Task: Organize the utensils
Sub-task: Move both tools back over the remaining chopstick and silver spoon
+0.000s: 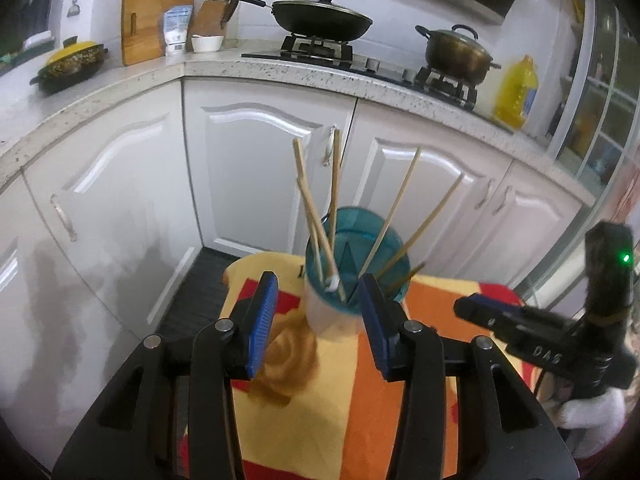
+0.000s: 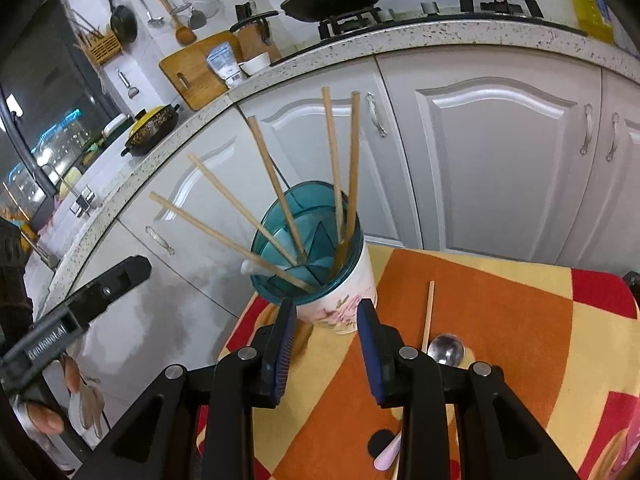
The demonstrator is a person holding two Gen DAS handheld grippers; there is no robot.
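Observation:
A white floral utensil holder with a teal divided rim stands on an orange, yellow and red cloth. It shows in the left wrist view too. Several wooden chopsticks and a white spoon handle stand in it. One loose chopstick, a metal spoon and a pink handle lie on the cloth by my right gripper. My right gripper is open and empty, just before the holder. My left gripper is open and empty, its jaws either side of the holder.
White cabinet doors close behind the table. The speckled counter above carries a covered wok, a pot, an oil bottle, a cutting board and a yellow-lidded pan.

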